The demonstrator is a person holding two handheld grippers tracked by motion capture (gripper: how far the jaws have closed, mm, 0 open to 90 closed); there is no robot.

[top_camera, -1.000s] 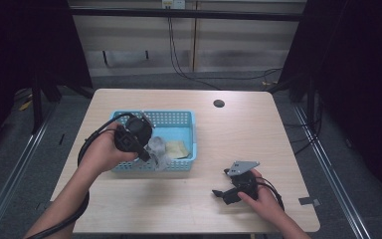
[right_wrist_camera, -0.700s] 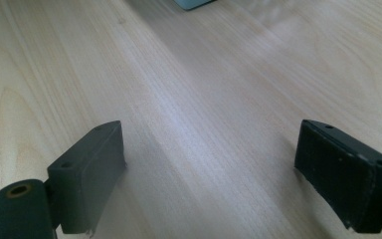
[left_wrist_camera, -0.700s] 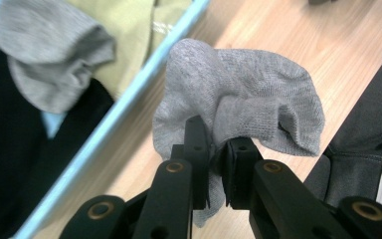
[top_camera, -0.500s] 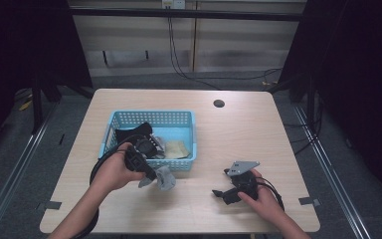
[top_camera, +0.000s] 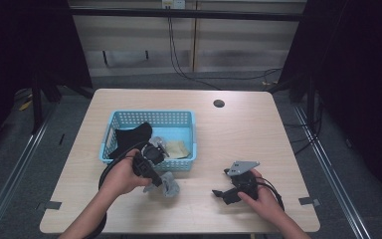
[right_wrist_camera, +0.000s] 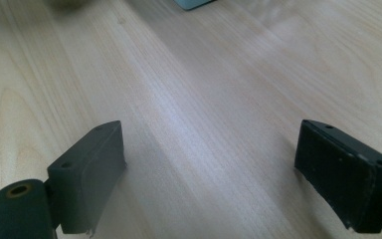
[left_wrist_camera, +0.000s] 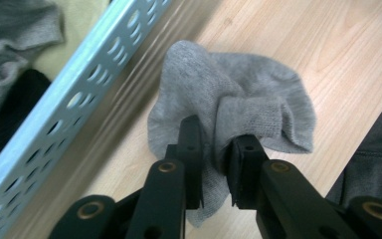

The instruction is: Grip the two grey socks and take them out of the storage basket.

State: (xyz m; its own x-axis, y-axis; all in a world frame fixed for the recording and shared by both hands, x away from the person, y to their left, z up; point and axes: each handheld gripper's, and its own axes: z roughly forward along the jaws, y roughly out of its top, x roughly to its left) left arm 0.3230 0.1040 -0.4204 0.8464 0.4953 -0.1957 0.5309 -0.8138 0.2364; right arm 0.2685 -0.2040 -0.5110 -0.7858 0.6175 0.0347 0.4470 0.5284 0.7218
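- The left gripper [top_camera: 155, 183] has come out of the blue basket [top_camera: 110, 130] and now sits low over the table [top_camera: 238, 134], just in front of the basket's near wall — a second ago it was up over the basket's contents.
- Its jaws are pinched on a fold of a grey sock [left_wrist_camera: 238, 107], which lies bunched on the wood just beside the basket.
- So one sock is out of the basket and down on the table; letting go looks like the next step.
- More laundry remains inside: a black piece [top_camera: 129, 137], a pale yellowish one [top_camera: 178, 148], and what seems to be another grey sock [left_wrist_camera: 10, 37] — blurred at the frame's edge.
- The right gripper [top_camera: 220, 193] has not moved; it rests on the table well apart from the sock, jaws spread wide with nothing between them.
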